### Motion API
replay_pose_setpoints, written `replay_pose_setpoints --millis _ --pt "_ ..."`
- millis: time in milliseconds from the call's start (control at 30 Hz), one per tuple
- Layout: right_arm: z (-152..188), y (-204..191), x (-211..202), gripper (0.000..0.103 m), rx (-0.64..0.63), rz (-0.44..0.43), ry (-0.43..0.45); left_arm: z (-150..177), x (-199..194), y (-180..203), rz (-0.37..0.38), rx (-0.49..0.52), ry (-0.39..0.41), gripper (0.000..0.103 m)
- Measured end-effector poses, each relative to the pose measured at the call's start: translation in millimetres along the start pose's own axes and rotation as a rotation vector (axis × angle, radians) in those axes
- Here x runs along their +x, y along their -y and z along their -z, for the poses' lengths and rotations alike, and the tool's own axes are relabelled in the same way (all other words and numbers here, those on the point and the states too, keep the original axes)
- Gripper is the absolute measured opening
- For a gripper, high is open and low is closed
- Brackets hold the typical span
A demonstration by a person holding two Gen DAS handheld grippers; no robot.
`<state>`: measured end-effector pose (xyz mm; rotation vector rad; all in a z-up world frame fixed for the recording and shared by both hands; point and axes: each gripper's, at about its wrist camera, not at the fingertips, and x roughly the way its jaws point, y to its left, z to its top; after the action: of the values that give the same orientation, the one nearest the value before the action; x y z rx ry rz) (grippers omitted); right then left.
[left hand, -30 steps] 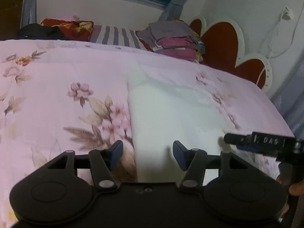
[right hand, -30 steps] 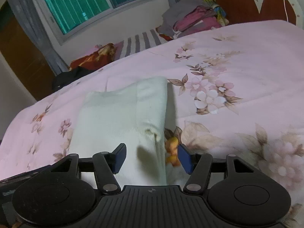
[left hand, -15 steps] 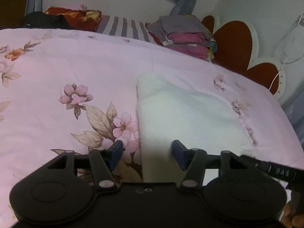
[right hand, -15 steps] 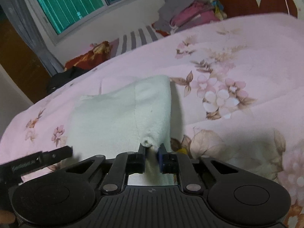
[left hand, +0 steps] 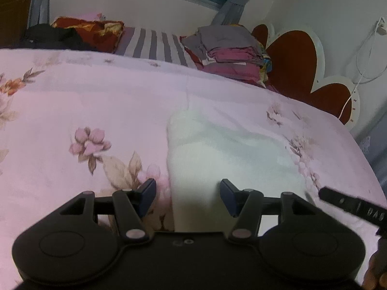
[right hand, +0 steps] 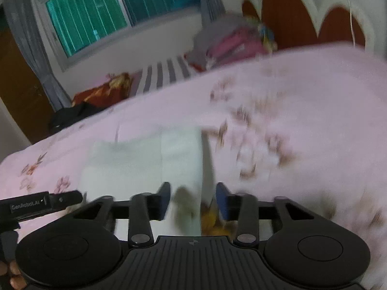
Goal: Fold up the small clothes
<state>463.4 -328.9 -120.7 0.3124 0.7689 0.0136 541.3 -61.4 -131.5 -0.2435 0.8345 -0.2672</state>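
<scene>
A small white garment (left hand: 232, 149) lies folded flat on the pink floral bedspread (left hand: 84, 111). My left gripper (left hand: 188, 197) hovers open over its near left edge, the cloth under the gap and neither pad pressing it. In the blurred right wrist view the same white garment (right hand: 145, 162) lies ahead. My right gripper (right hand: 192, 200) is over its near right corner; its jaws are opening, with the cloth's edge between the pads and free of them. The other gripper's finger shows at each view's side.
A stack of folded clothes (left hand: 232, 53) sits at the far side by the red headboard (left hand: 302, 55). A striped pillow (left hand: 154, 43) and dark red bedding (left hand: 89, 33) lie along the wall under the window. The bed's right edge (left hand: 367, 159) drops off nearby.
My right gripper pinched the garment's near right corner, then let it go and opened. The left gripper slid along the near left edge and stayed open.
</scene>
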Motion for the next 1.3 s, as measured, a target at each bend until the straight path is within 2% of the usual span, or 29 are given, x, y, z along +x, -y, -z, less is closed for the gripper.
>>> replay_pose_setpoints --millis 133,333,467,633,733,833,867,933,1033,1100,1133,1200,1300 --pt "-17.4 -4.3 6.7 0.043 0.001 -0.004 0.017 -5.3 9.6 6.8 -0.024 0.024 -0.002 0.052" --pt "-33.9 -24.3 37.7 0.042 -0.048 -0.004 0.003 -12.7 24.6 13.1 -0.033 0.052 0.001 0.044" --pt "-43.6 -36.6 64.3 0.034 -0.066 -0.001 -0.016 -17.9 35.9 11.8 -0.037 0.044 0.004 0.044" --pt "-45.4 -42.6 94.5 0.034 -0.081 0.009 -0.047 -17.0 42.8 13.7 -0.044 0.039 0.018 0.044" --pt "-36.8 -41.0 107.9 0.034 -0.124 0.048 -0.055 -13.2 42.3 15.9 -0.047 0.070 0.031 0.045" --pt "-29.4 -28.0 120.0 0.034 -0.132 0.070 -0.060 -10.6 44.4 10.8 -0.040 0.076 0.033 0.051" --pt "-28.9 -25.7 120.6 0.034 -0.131 0.067 -0.057 -11.1 45.9 6.7 -0.036 0.053 0.025 0.054" --pt "-29.6 -25.2 120.1 0.034 -0.126 0.068 -0.059 -11.3 46.3 1.5 -0.022 0.008 0.015 0.055" --pt "-26.6 -22.4 120.3 0.034 -0.111 0.063 -0.054 -9.9 44.7 8.1 -0.044 0.046 0.023 0.055" --pt "-30.7 -27.3 116.8 0.034 -0.143 0.062 -0.069 -12.0 42.1 9.3 -0.047 0.038 0.012 0.055" --pt "-34.2 -24.5 113.4 0.034 -0.119 0.048 -0.074 -13.0 40.7 8.9 -0.047 0.030 0.006 0.055" --pt "-36.4 -22.1 101.8 0.034 -0.091 0.034 -0.049 -13.4 37.0 9.2 -0.049 0.022 0.002 0.055" --pt "-33.6 -25.3 80.1 0.034 -0.115 0.030 0.000 -13.0 34.0 12.6 -0.059 0.041 0.007 0.055"
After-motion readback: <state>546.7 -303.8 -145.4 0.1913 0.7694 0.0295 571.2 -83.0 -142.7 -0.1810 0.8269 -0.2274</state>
